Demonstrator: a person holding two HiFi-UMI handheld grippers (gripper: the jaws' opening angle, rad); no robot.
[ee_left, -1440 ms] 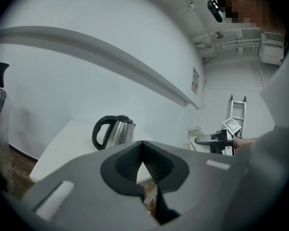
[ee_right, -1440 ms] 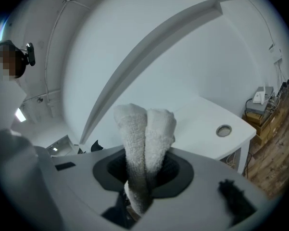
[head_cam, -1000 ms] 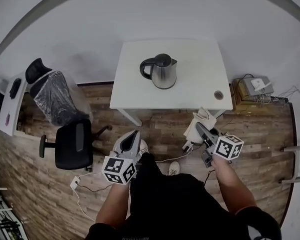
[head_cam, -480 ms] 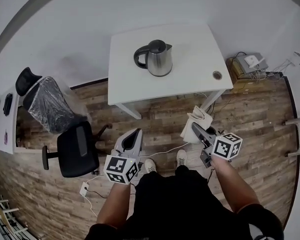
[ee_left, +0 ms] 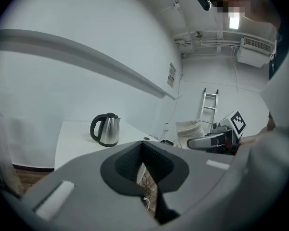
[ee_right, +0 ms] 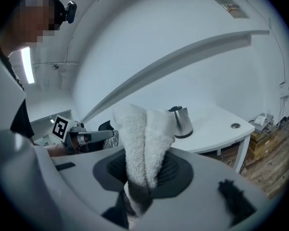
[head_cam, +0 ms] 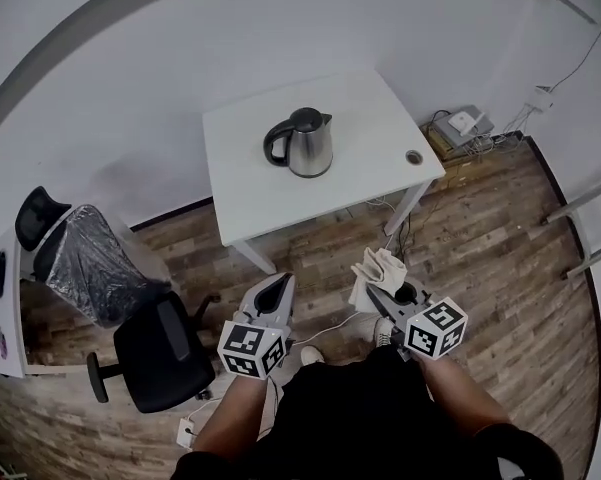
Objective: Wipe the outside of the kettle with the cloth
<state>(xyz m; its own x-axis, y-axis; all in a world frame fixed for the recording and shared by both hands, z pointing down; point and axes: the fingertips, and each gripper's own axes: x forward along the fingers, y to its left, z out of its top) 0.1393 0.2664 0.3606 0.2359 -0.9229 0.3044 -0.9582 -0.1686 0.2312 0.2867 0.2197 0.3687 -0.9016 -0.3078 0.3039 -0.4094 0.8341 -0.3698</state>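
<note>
Nearest to me, low in the head view, I hold both tongs over the wooden floor [head_cam: 460, 248]. My left gripper [head_cam: 278, 284] sits lower centre-left; in its own view the left gripper [ee_left: 143, 148] has its jaws closed tip to tip with nothing between them. My right gripper [head_cam: 378, 286], lower centre-right, is clamped on the cloth [head_cam: 378, 265], a white fluffy bundle that stands up out of the jaws; in the right gripper view the cloth [ee_right: 142, 134] fills the middle of the frame, folded in two upright lobes and pinched at its base. At lower left of the head view a black office chair [head_cam: 160, 353] stands near a second chair wrapped in plastic [head_cam: 80, 263]. Farther off, in the upper middle, the white table [head_cam: 280, 203] stands against the wall, well apart from both tongs. The kettle [head_cam: 302, 143], steel with a black handle and lid, stands upright on the table near its centre, handle toward the left of the frame. A small round hole [head_cam: 413, 156] marks the table's right corner.
</note>
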